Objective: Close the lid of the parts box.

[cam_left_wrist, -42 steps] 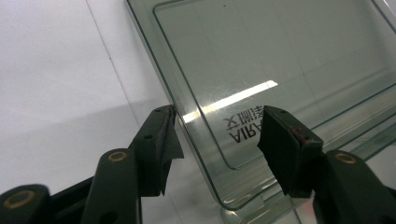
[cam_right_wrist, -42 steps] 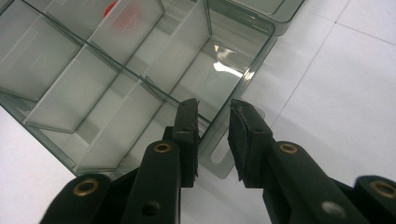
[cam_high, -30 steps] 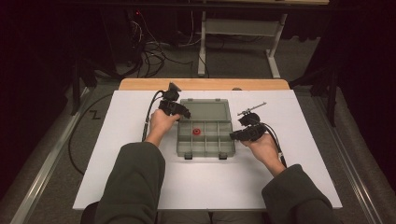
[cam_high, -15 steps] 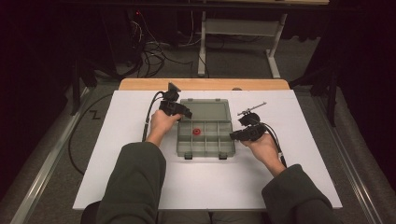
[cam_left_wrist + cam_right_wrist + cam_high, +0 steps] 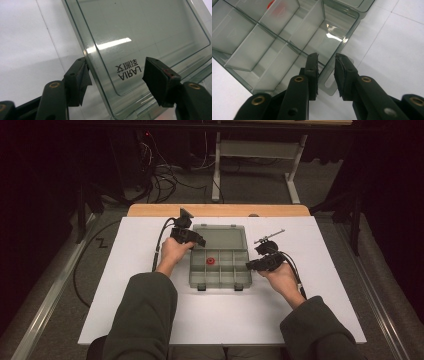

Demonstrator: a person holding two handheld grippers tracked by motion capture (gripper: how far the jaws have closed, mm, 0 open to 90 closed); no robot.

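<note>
A clear grey organizer box [image 5: 220, 276] stands open mid-table, its lid [image 5: 222, 238] laid flat behind it. A small red piece [image 5: 211, 261] lies in one compartment and shows again [image 5: 271, 3] at the top edge of the right gripper view. My left gripper [image 5: 197, 240] [image 5: 115, 61] is open at the lid's [image 5: 150, 32] left edge. One jaw is off the edge, the other is over the lid, and they have just been closing slightly. My right gripper [image 5: 252, 265] [image 5: 325, 57] is shut on the box's right wall [image 5: 347, 32], one jaw inside a compartment and one outside.
The white table sheet [image 5: 150, 315] has free room on both sides of the box and in front of it. A wooden edge [image 5: 220, 210] runs along the back. Cables [image 5: 165, 170] and a metal stand [image 5: 217, 175] sit on the floor beyond.
</note>
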